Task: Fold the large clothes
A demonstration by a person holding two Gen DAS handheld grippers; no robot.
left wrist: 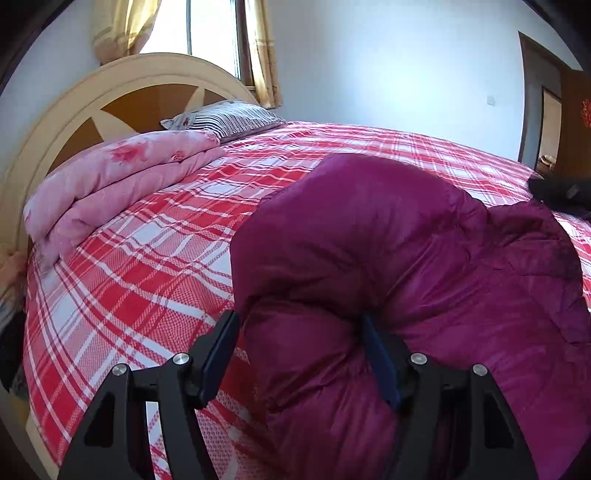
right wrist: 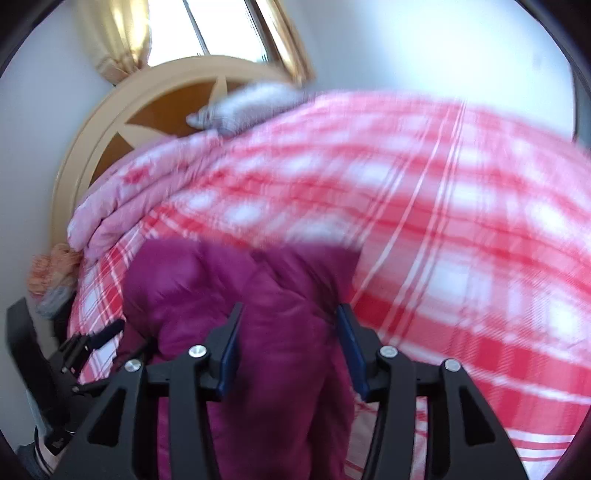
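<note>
Both tools, left tool (left wrist: 301, 345) and right tool (right wrist: 290, 341), sit apart around the purple puffer jacket (left wrist: 406, 258), clamping nothing, so it's bunched mid-frame on the bed (left wrist: 147, 258), only partly folded I'd say.

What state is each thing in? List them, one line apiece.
Magenta puffer jacket: bunched up on the bed, folded over itself.
Left gripper: open, jacket fabric between its jaws.
Right gripper: open, jacket between its jaws.
Pink quilt: folded, by the headboard.
Striped pillow: lying flat.
Curtain: drawn aside.
</note>
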